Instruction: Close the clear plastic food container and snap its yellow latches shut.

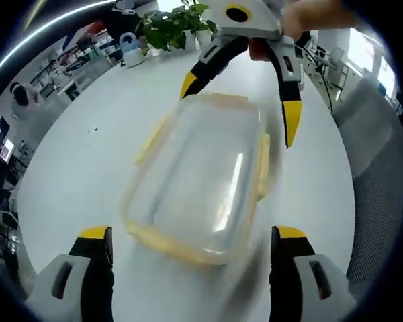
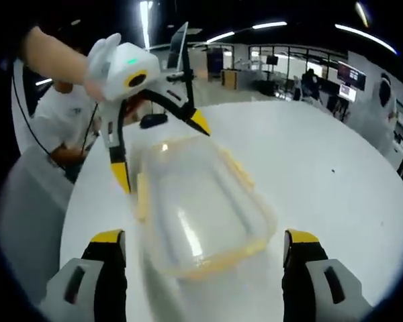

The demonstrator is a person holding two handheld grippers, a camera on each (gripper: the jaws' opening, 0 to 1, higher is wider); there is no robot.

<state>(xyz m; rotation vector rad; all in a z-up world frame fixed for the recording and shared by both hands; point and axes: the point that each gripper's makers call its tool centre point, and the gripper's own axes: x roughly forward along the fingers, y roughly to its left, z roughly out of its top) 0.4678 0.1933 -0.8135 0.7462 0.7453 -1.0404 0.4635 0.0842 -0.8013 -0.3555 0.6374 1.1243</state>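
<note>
My left gripper (image 1: 191,243) is wide open, holding nothing, at the near end of the container (image 1: 200,180) on the white table (image 1: 87,154). My right gripper (image 2: 205,248) faces it from the far end, equally wide and empty. The lid looks seated; the yellow latches (image 1: 262,164) seem unsnapped, though blur hides detail. Next, I'd press each one down.

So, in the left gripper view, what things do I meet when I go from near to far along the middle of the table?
The left gripper with its fingers wide apart → container with yellow latches → right gripper, fingers spread over the far end → potted plant at the far edge of the white table.
</note>
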